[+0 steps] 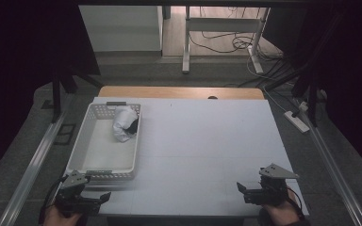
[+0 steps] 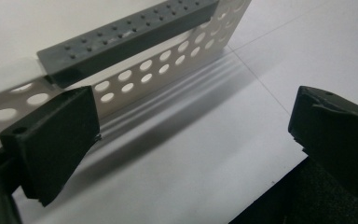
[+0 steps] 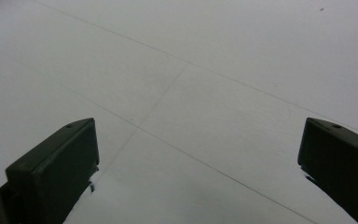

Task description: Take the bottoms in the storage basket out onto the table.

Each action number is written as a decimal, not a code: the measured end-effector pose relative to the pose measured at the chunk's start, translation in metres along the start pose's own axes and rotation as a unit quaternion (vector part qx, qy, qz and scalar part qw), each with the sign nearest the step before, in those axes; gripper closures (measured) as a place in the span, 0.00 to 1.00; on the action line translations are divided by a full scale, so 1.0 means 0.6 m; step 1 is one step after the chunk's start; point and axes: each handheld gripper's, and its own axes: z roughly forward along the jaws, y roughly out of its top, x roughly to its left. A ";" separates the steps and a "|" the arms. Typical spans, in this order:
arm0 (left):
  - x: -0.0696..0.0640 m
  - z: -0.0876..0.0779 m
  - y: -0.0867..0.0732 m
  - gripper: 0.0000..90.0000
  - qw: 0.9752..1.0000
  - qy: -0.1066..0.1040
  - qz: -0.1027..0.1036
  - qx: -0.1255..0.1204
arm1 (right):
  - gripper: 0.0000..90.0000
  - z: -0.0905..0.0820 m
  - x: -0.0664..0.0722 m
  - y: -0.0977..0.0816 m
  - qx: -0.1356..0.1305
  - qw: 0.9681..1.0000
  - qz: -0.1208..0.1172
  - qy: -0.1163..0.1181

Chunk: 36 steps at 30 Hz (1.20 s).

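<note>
Basket [image 1: 104, 149], white and perforated, lay at the left of the table [image 1: 202, 141], its long axis running from 6 toward 12 o'clock in the high view. A crumpled white bundle with a dark patch [image 1: 124, 123], possibly cloth, though too small to identify, sat in its far end at about 1 o'clock from the basket's centre. The left gripper [image 1: 90, 197] rested at the near table edge, just beside the basket's near short wall, with jaws spread wide and nothing between them. In the left gripper view the wall's dark grey rim strip [image 2: 126, 35] lay ahead at about 11 o'clock. The right gripper [image 1: 246, 190], likewise wide and empty, stood well apart at about 4 o'clock from the basket, over bare table. The left hand was judged the nearer for any grasp.
</note>
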 end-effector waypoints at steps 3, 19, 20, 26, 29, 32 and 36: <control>0.000 0.001 0.001 0.02 1.000 0.000 0.002 0.003 | 0.00 -0.001 -0.005 -0.001 -0.001 1.000 0.009 0.008; 0.005 0.001 0.001 0.03 1.000 -0.016 -0.004 0.002 | 0.00 0.004 -0.003 -0.001 0.009 1.000 0.001 0.023; 0.005 0.001 0.001 0.03 1.000 -0.018 -0.005 0.002 | 0.00 0.004 -0.002 -0.001 0.011 1.000 0.000 0.023; 0.007 -0.001 0.001 0.00 1.000 -0.025 -0.007 -0.001 | 0.00 0.004 -0.004 0.000 0.011 1.000 0.005 0.025; 0.007 -0.002 0.001 0.00 1.000 -0.026 -0.007 -0.003 | 0.00 0.004 -0.004 -0.001 0.011 1.000 0.006 0.026; 0.007 -0.004 0.003 0.00 1.000 -0.028 -0.006 -0.012 | 0.00 0.005 -0.003 0.000 0.014 1.000 0.002 0.025; 0.003 -0.005 0.006 0.00 1.000 -0.028 0.000 -0.013 | 0.00 0.005 -0.003 0.000 0.015 1.000 0.001 0.026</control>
